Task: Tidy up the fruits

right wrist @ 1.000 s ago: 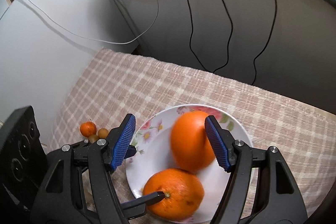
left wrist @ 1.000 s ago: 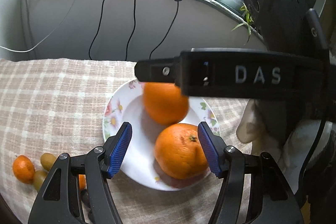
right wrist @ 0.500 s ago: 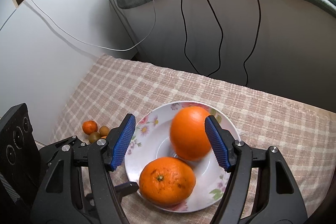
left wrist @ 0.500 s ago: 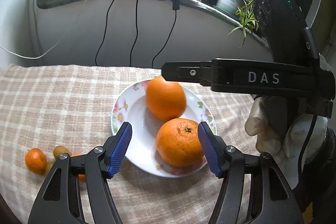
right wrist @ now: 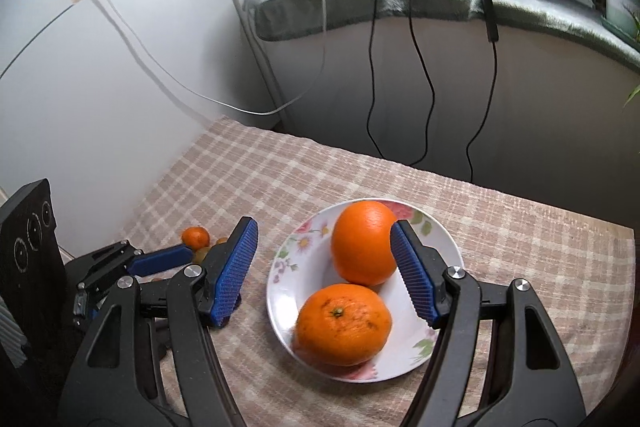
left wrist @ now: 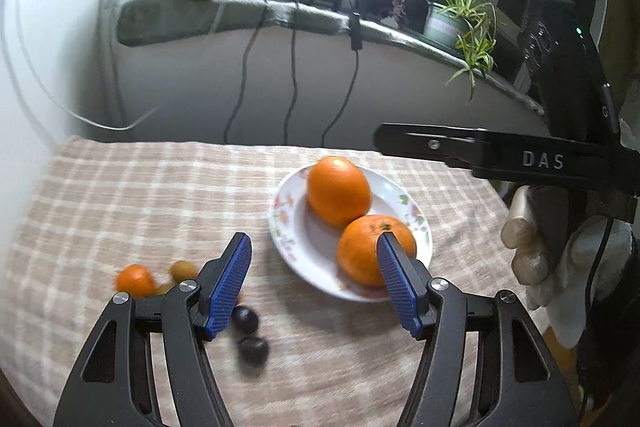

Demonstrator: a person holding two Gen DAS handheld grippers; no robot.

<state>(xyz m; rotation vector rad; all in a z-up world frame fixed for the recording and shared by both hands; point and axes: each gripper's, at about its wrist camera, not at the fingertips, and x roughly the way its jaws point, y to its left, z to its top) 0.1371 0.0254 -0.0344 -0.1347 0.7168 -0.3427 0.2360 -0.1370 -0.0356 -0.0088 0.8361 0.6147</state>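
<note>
On plate [right wrist: 280, 303]: two oranges [right wrist: 362, 243] | both grippers pulled back, jaws empty

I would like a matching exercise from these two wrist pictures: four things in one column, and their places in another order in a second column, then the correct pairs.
Things
1. two big oranges
2. dark round fruits
3. potted plant
4. small mandarin

Places
A. on the window ledge
B. on the cloth, nearest the left gripper
C. on the flowered plate
D. on the cloth, far left of the plate

Pairs: 1-C, 2-B, 3-A, 4-D
</note>
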